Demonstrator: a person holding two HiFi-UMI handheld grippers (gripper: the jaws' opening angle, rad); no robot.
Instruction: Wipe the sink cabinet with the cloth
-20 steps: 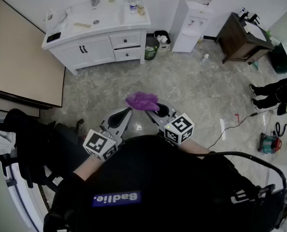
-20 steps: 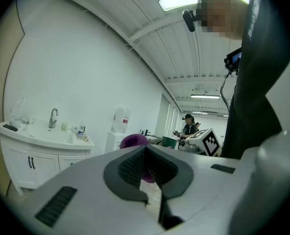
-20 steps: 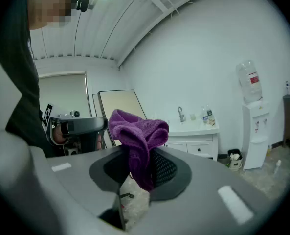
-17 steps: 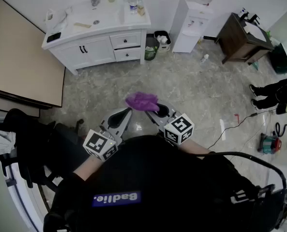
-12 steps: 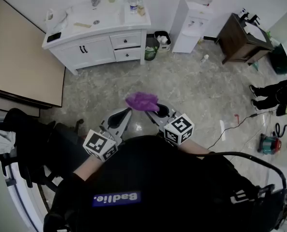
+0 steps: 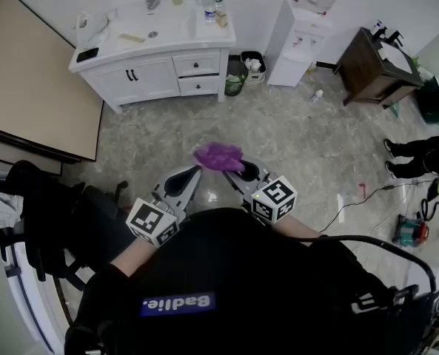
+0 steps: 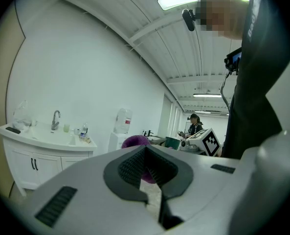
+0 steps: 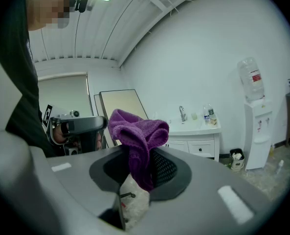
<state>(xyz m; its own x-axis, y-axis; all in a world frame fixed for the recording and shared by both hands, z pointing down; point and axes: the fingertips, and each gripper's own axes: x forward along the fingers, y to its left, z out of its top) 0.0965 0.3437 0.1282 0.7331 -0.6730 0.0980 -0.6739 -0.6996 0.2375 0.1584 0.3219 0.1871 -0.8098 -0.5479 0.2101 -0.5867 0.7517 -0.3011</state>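
Right gripper [image 8: 135, 168] is clamping the purple cloth [image 8: 139, 130], holding it up in front of the person. Left gripper [image 7: 146, 153] is hanging just beside it, jaws pressed together on nothing. Sink cabinet [image 6: 160, 71] is standing well apart, across the floor [image 6: 293, 135].

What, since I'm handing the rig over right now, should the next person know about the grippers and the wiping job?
Right gripper: shut on the purple terry cloth.
Left gripper: jaws together, empty.
White sink cabinet stands across the grey floor, out of reach.
Done: cloth gripped.
Left: walk over and wipe the cabinet.
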